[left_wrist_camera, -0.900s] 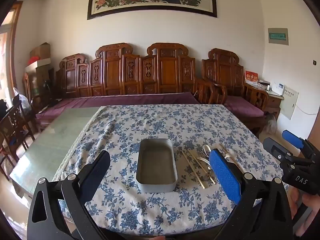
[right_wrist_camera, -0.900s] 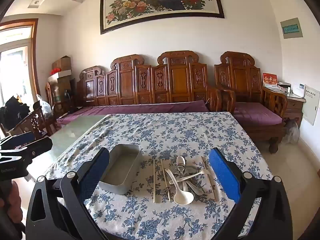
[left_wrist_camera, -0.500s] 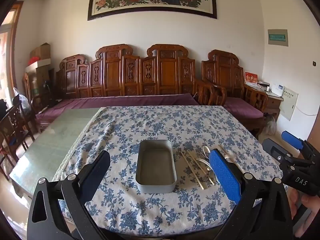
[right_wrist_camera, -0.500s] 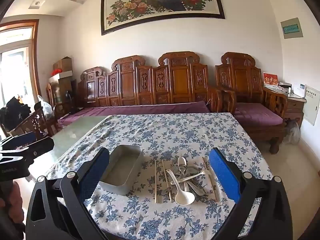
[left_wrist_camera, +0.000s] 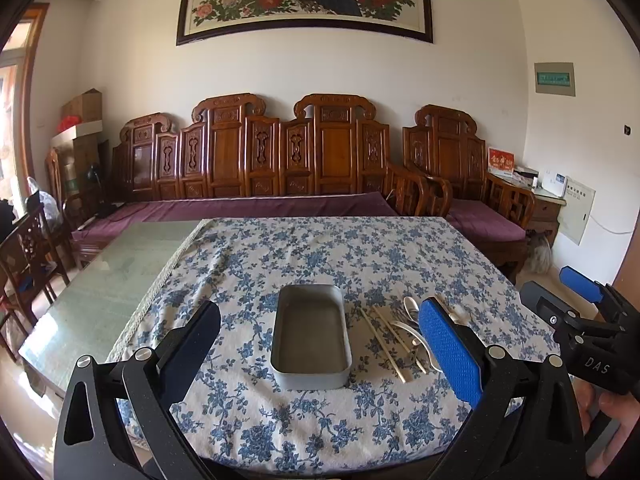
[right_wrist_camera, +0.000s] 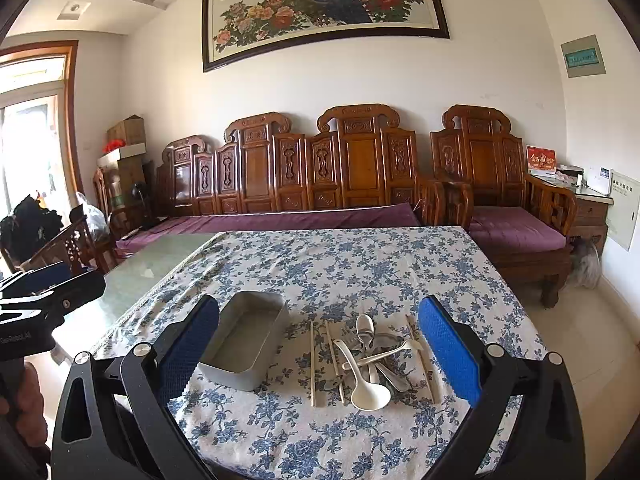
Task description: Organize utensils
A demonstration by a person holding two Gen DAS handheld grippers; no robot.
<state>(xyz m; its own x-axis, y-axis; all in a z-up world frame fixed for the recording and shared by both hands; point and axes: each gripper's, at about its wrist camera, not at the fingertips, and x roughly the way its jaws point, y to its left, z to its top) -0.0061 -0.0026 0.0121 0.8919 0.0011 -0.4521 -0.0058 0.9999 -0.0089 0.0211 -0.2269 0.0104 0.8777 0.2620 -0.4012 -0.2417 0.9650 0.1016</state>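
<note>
The right gripper [right_wrist_camera: 318, 360] hangs with its blue pads spread wide and nothing between them, tipped down toward the table [right_wrist_camera: 360, 260]. The left gripper [left_wrist_camera: 320, 356] is likewise fully apart and empty.

Taking the metal tin [right_wrist_camera: 244, 344] as the landmark: the right gripper looks down on the utensil pile [right_wrist_camera: 368, 360], which lies just to the right of the tin on the flowered cloth. In the left wrist view the left gripper frames the tin [left_wrist_camera: 310, 336] squarely, its empty hollow facing up.

Nearest the tin lie the chopsticks [right_wrist_camera: 313, 364], roughly parallel to its long side. Further from the tin, the white spoon [right_wrist_camera: 370, 394] has its bowl toward the near edge of the table and its handle running back into a tangle of metal spoons [right_wrist_camera: 364, 332] that cross one another. One more stick lies on the far side of the heap from the tin.

All of these look light and stiff. The chopsticks are thin and lie flat on soft cloth, so they probably need a pinch across the middle, with the pads pressed down into the fabric. The metal spoons are likely slick; a handle that stands clear of the heap seems the safest hold. The white spoon may be ceramic or plastic, I cannot tell which, so it is best taken gently by the handle. Lifting any crossed piece could drag its neighbours.
</note>
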